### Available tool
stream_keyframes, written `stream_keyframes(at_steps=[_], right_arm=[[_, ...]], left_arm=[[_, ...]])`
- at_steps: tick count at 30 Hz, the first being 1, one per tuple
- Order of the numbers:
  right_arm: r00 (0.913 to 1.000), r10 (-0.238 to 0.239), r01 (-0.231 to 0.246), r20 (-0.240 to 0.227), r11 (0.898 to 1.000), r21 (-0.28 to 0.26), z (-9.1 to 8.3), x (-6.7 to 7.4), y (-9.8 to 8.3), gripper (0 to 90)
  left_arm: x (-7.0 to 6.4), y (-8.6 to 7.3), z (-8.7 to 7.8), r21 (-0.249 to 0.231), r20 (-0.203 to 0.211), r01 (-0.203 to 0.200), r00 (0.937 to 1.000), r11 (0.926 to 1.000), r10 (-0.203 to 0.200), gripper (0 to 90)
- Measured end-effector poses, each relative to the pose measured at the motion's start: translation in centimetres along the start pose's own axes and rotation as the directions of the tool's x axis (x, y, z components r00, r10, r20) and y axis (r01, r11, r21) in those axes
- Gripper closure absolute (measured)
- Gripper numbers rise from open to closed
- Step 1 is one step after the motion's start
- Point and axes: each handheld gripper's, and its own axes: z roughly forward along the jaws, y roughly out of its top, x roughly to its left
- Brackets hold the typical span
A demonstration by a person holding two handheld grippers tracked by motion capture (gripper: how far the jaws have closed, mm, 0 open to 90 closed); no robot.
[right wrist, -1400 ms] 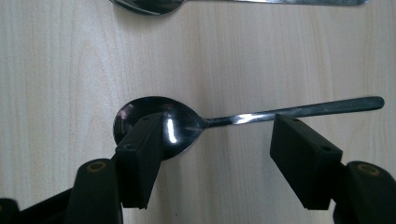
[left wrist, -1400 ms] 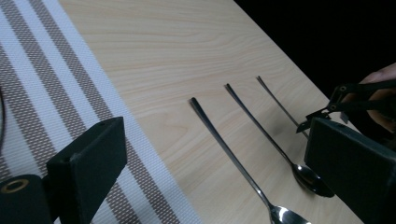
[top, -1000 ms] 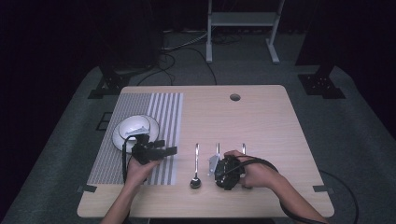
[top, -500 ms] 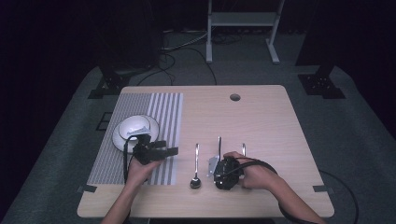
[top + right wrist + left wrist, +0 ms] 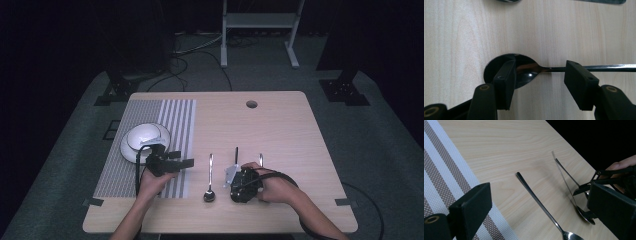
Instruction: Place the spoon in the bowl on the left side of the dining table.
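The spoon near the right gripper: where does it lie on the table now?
In the high view, the middle spoon lies on the bare wood at the table's near edge, its bowl between the right gripper's jaws, between two other spoons.

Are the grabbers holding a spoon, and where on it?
Not yet. The right gripper straddles a spoon at bowl and neck; its jaws have just been closing, with gaps still showing. The left gripper is open, holding nothing.

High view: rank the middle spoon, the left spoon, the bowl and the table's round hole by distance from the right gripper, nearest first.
From the right gripper:
1. Middle spoon, at its jaws.
2. Left spoon, just left.
3. Bowl, on the striped mat, far left.
4. Round hole, at the table's far edge.
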Motion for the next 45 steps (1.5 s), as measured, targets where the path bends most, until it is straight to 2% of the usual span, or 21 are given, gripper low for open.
stream_keyframes(at_steps=[18,31,32,33,38,42,45], right_arm=[[0.9998,0.01,-0.011,-0.016,1.0,-0.015,0.0,-0.2,-0.2,42.0],[0.9998,0.006,-0.007,-0.021,0.999,-0.032,0.1,-0.3,-0.4,41.9],[0.9998,-0.002,0.002,-0.017,1.0,-0.027,0.1,-0.3,-0.3,42.0],[0.9998,-0.002,0.002,-0.017,1.0,-0.027,0.1,-0.3,-0.3,42.0],[0.9998,-0.011,0.011,-0.016,1.0,-0.025,0.1,-0.2,-0.2,41.9],[0.9998,-0.016,0.015,-0.015,0.999,-0.031,0.1,-0.2,-0.3,41.9],[0.9997,-0.024,0.023,-0.012,0.999,-0.027,0.0,-0.2,-0.2,41.9]], left_arm=[[-0.5,0.4,0.8,0.011,0.016,0.001,0.9999,0.9999,-0.001,4.9],[-0.8,1.2,4.0,0.082,0.015,0.029,0.9994,0.9962,-0.03,5.7],[-0.9,1.4,4.8,0.091,0.022,0.036,0.999,0.9952,-0.039,5.7],[-0.9,1.4,4.8,0.091,0.022,0.036,0.999,0.9952,-0.039,5.7],[-1.4,1.8,6.9,0.121,0.025,0.037,0.9989,0.992,-0.04,5.8],[-1.9,2.0,7.7,0.124,0.021,0.037,0.999,0.9916,-0.04,5.8],[-2.5,2.4,8.5,0.136,0.003,0.03,0.9995,0.9902,-0.031,5.8]])
